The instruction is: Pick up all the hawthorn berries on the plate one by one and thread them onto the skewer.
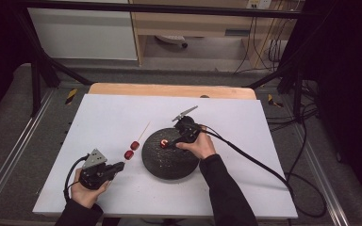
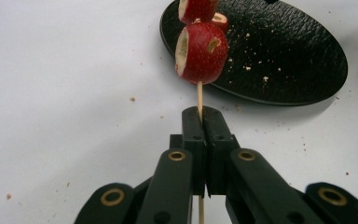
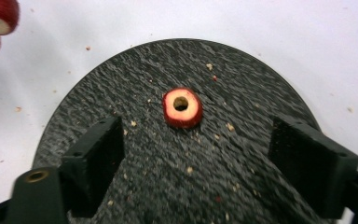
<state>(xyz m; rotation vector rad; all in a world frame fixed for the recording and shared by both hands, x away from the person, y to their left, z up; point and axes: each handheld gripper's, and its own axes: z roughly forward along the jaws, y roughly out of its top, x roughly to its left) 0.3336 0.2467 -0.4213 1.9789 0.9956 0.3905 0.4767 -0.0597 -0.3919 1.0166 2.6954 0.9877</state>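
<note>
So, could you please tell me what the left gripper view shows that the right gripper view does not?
Left gripper view alone: the left claw shut on a thin wooden skewer that runs through a red fruit piece. Right gripper view alone: the right claw open above a cored red fruit ring, which lies apart from both pads. Both share the black textured plate, crumbs and the white table.
</note>
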